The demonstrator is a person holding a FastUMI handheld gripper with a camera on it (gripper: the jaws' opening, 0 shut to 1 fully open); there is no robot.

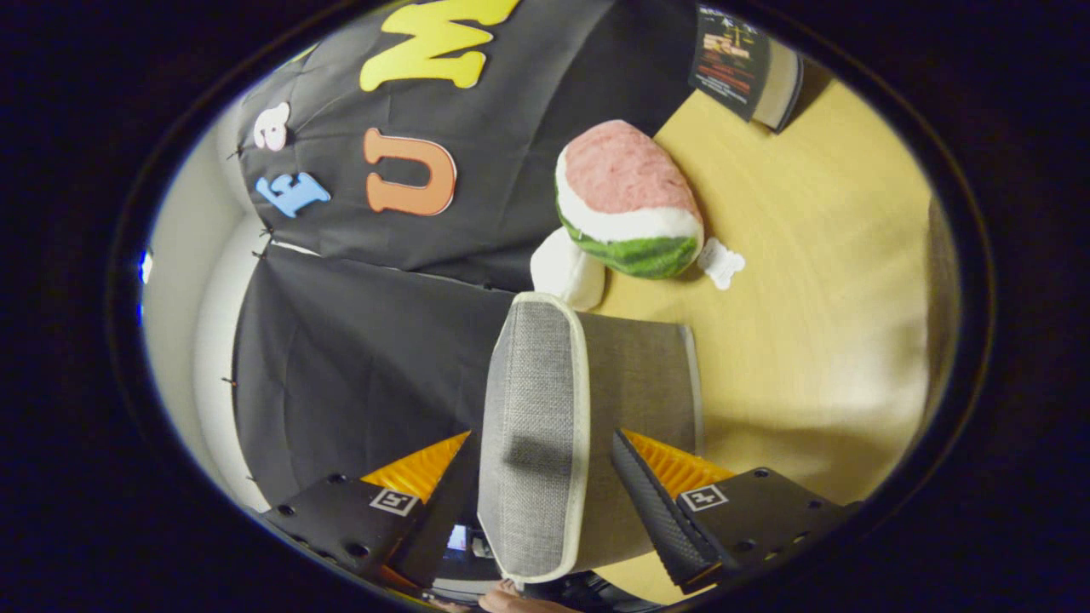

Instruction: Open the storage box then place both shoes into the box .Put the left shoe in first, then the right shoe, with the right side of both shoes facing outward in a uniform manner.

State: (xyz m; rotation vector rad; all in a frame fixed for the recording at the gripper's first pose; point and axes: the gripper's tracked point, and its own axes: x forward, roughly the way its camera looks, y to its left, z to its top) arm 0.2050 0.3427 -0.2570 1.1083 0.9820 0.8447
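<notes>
Between tool (545, 477) fingers, box lid (536, 426).

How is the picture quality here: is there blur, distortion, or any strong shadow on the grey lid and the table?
In the gripper view, fisheye distortion bends the wooden table and the booth wall; the grey fabric lid between the gripper fingers is sharp, its weave clear, with a small dark shadow patch on it; the table looks smeared by blur and bright near the watermelon plush; a soft shadow lies beside the lid.

Gripper (545, 485) at the storage box lid (536, 434)

Its fingers flank the raised grey lid; beyond sits a watermelon plush (628, 200) on the tabletop (817, 281).
</notes>
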